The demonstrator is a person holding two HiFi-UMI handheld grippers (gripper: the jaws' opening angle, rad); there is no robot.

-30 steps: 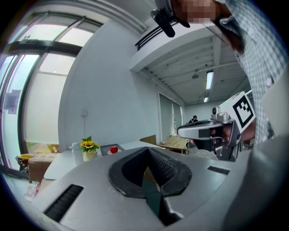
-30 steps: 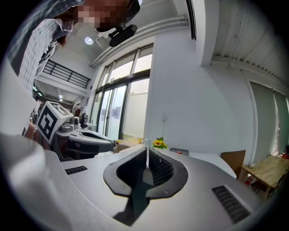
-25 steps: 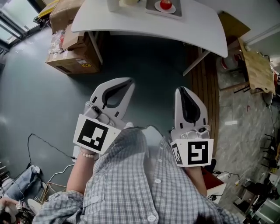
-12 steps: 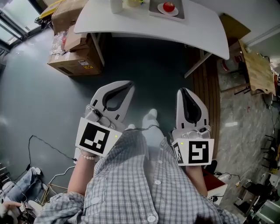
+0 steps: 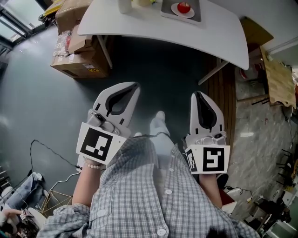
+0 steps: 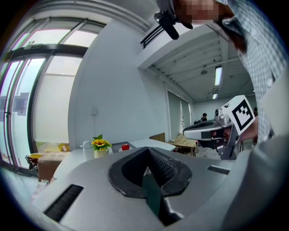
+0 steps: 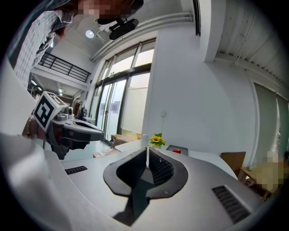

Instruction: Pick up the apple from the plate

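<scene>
1. Head view: L gripper [image 5: 134, 87] & R gripper [image 5: 197, 95] are held low in front of the checked shirt [image 5: 139, 195], side by side but apart, tips toward the table [image 5: 139, 22]. Both look closed. The apple [image 5: 184, 7] sits on a plate [image 5: 175, 9] on a grey tray [image 5: 197, 12] at the table's far side, well apart from both grippers. Boxes [image 5: 77, 62] are on the floor by the table's left end.
2. Left gripper view: jaws pressed together, nothing btwn them. The apple [image 6: 125, 147] is small and far off past the tip, just right of the flowers [image 6: 100, 144]. The R gripper shows at right.
3. Right gripper view: jaws together bar a hairline slit, nothing held. The apple [image 7: 177, 151] is far ahead on the table, right of the flowers [image 7: 157, 140]. The L gripper shows at left.
</scene>
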